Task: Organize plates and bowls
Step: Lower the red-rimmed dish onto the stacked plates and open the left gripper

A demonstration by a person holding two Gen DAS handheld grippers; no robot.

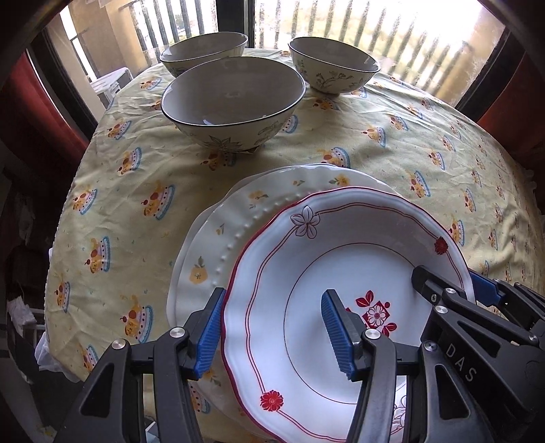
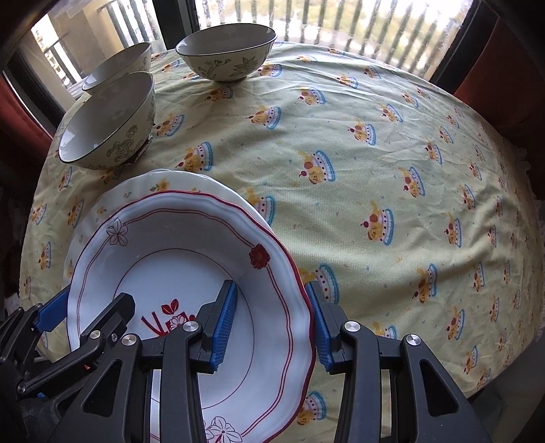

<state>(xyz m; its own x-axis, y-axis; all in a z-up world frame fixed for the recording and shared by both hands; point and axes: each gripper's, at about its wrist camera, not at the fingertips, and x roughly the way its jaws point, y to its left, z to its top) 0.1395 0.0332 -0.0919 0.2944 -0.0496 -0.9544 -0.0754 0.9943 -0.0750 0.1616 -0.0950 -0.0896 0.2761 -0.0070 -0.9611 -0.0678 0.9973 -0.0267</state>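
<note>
A white plate with a wavy red rim and red flowers [image 1: 340,252] [image 2: 177,259] lies over a cream plate with yellow flowers [image 1: 218,245] [image 2: 163,180]. My left gripper [image 1: 272,306] straddles its left rim, one blue pad against the outer edge and one inside the well, and it is shut on that rim. My right gripper [image 2: 272,289] is shut on the opposite rim the same way. Each gripper shows in the other's view, the right gripper [image 1: 453,286] and the left gripper [image 2: 85,306]. Three floral bowls stand behind: a near bowl [image 1: 231,98] [image 2: 105,119], a far-left bowl [image 1: 204,51] [image 2: 119,64] and a right bowl [image 1: 333,64] [image 2: 226,51].
A yellow tablecloth with a cake pattern [image 2: 374,170] covers the round table. The cloth stretches wide to the right of the plates. A window with railings [image 1: 340,24] and red curtains [image 1: 30,102] stand behind the table. A further white plate edge shows under the cream plate.
</note>
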